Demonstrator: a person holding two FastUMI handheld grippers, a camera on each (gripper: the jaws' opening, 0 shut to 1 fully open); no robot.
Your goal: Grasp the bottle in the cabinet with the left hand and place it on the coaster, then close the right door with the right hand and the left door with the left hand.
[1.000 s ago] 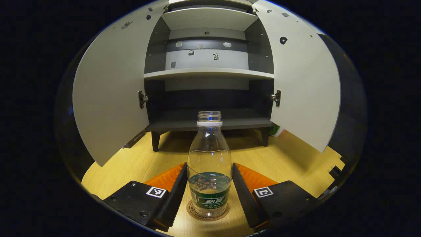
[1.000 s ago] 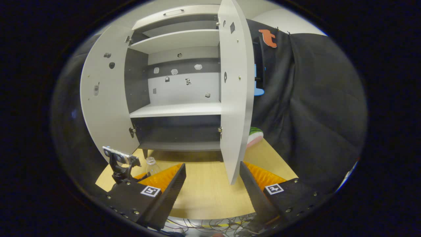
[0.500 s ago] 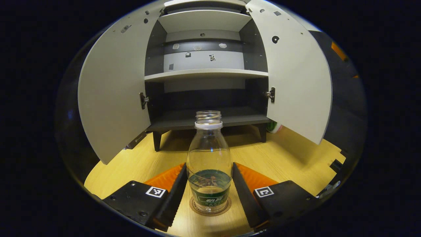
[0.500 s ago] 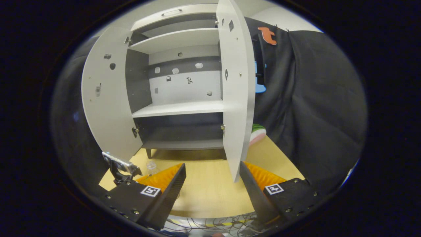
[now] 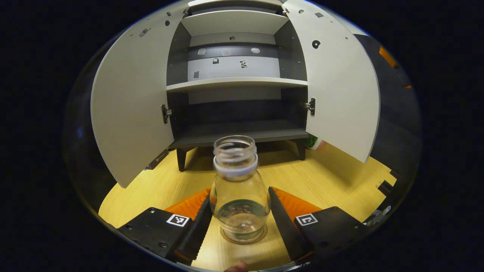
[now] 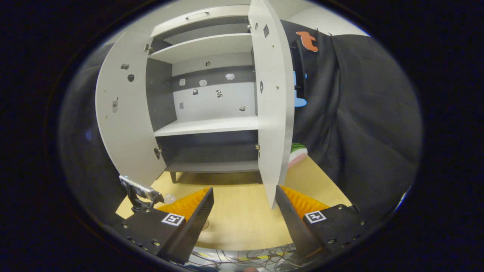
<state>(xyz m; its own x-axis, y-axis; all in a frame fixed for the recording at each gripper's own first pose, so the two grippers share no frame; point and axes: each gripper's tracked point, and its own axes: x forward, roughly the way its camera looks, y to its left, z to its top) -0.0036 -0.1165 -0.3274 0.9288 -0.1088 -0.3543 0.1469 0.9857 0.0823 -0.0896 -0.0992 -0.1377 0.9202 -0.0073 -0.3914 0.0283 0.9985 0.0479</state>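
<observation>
We see the clear, capless, green-labelled bottle (image 5: 239, 192) upright on the coaster (image 5: 261, 237), between our left claw's (image 5: 239, 226) parted fingers; our right claw (image 6: 244, 221) gapes empty.

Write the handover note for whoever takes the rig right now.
Left gripper: jaws open either side of the bottle, not pressing it.
Right gripper: jaws open, empty, near the lower edge of the right door.
Bottle stands upright on the coaster on the table.
Done: bottle placed.
Left: back the left gripper off, close the right door, then the left door. Both are wide open.
</observation>
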